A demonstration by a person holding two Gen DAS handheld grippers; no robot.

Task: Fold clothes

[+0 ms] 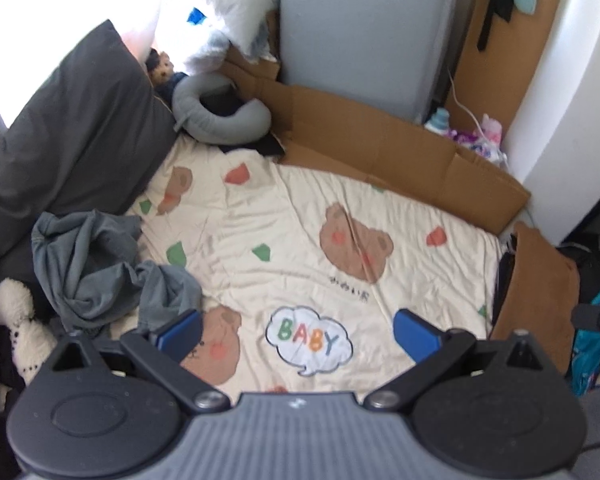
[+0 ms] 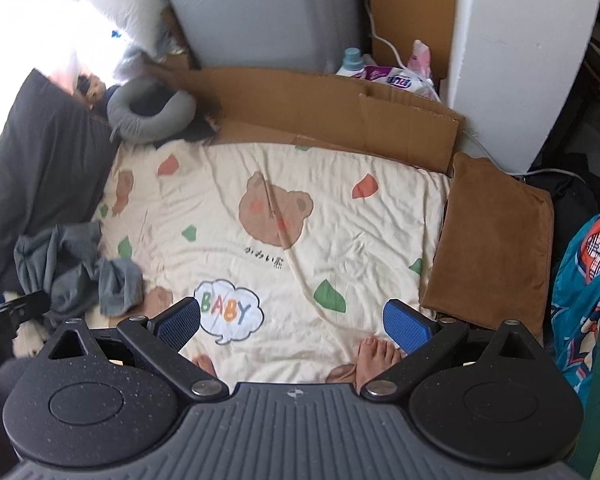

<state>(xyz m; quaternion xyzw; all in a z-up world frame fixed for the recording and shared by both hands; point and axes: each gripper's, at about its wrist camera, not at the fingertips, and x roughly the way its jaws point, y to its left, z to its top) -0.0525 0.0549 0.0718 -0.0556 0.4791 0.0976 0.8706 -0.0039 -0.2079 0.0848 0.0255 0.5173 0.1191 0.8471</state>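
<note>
A cream bear-print sheet (image 1: 300, 216) covers the bed, walled behind by flattened cardboard (image 1: 364, 140) and a grey cabinet. In the left wrist view, the crumpled grey garment (image 1: 100, 268) lies in a heap left of the "BABY" bubble (image 1: 308, 340), beside the dark pillow (image 1: 76, 132). The left tool (image 1: 298, 332) hovers above the bubble, its blue pads spread wide and gripping nothing; its left pad sits just short of the garment's near edge. The cloth looks light, limp and non-slippery, so it should be pinched at a hem or waistband edge rather than mid-heap, or it will sag and bunch.

In the right wrist view, the same garment (image 2: 80, 272) lies well left of the bubble (image 2: 228, 310). The right tool (image 2: 296, 324) is likewise wide open and empty, held level over the sheet, with the person's 2 bare feet (image 2: 376, 360) below it and a brown cushion (image 2: 496, 248) off to the bubble's right.
</note>
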